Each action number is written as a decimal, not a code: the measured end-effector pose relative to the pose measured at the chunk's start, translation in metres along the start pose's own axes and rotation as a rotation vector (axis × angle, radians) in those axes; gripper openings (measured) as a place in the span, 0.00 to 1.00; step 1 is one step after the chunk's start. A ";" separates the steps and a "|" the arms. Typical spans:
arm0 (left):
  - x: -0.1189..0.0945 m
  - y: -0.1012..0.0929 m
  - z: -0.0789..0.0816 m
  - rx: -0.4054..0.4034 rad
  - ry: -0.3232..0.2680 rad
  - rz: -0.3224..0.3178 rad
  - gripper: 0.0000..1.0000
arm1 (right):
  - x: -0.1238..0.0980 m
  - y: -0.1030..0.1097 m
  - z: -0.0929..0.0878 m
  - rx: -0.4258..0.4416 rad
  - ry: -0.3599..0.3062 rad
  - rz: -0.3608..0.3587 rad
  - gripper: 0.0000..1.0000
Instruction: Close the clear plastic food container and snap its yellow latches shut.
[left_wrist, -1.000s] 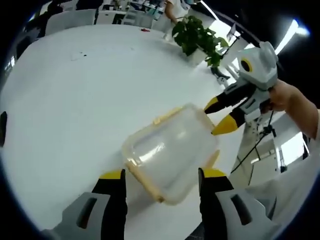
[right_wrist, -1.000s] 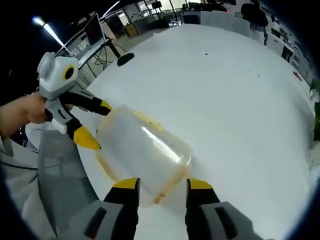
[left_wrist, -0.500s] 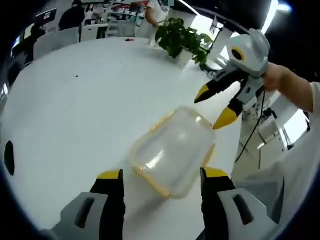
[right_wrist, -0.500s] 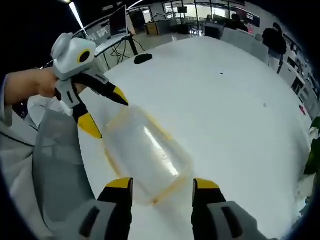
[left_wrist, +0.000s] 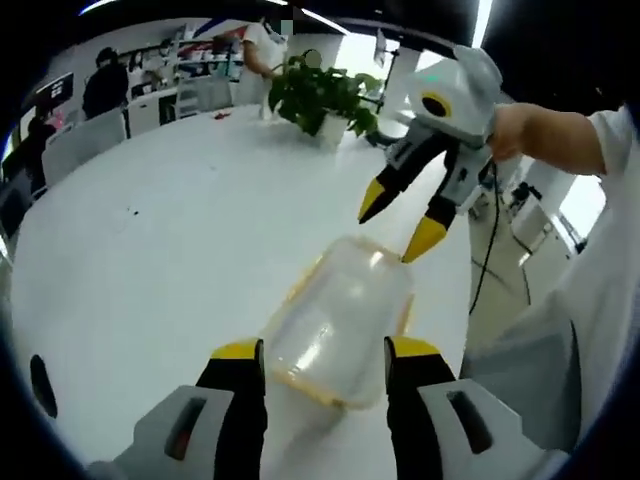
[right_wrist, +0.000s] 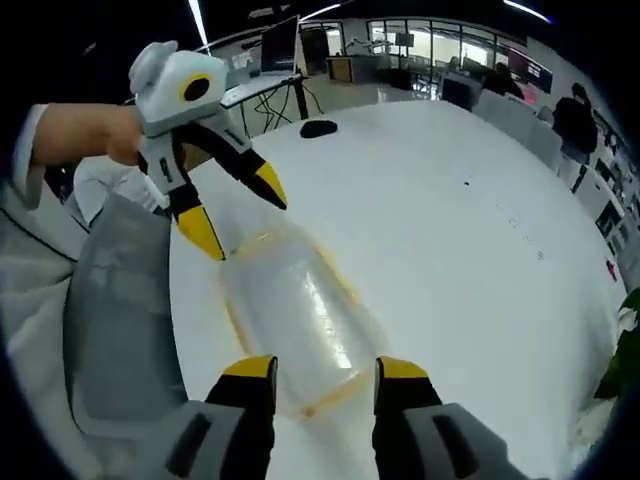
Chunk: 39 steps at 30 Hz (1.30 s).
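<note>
Lifted back since a moment ago, both the left gripper (right_wrist: 235, 215) and right gripper (left_wrist: 400, 228) hover wide-jawed over opposite ends of the container (left_wrist: 340, 315) on the white table (left_wrist: 150, 250), seemingly lining up on its latches.

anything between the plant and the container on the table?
Nothing. In the left gripper view, bare white table runs from the potted plant to the clear food container; the right gripper hangs open above the container's far end.

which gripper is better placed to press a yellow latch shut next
Probably either: the two mirror each other. The left gripper hangs open at one end of the clear container; the right gripper hangs open at the opposite end. Neither touches it, and latch states are unclear.
</note>
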<state>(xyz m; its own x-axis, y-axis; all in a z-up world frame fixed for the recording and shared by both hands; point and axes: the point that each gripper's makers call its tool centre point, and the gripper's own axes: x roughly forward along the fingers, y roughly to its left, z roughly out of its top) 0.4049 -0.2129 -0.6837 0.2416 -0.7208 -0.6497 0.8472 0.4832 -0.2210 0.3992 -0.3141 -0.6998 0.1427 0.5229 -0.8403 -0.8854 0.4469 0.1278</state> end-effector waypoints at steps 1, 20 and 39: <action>0.000 -0.002 0.002 0.005 -0.005 -0.009 0.41 | 0.000 0.001 0.002 -0.004 -0.005 0.006 0.36; 0.023 -0.029 0.008 0.285 0.018 -0.103 0.29 | 0.008 0.023 0.032 -0.294 -0.081 0.088 0.38; 0.046 -0.053 -0.012 0.404 0.106 -0.168 0.32 | 0.032 0.021 0.026 -0.375 -0.014 0.142 0.38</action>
<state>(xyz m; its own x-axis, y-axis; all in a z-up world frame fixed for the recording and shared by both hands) 0.3657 -0.2658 -0.7112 0.0526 -0.7075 -0.7047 0.9925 0.1152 -0.0416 0.3966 -0.2692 -0.7102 0.0105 0.5713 -0.8207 -0.9964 0.0748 0.0393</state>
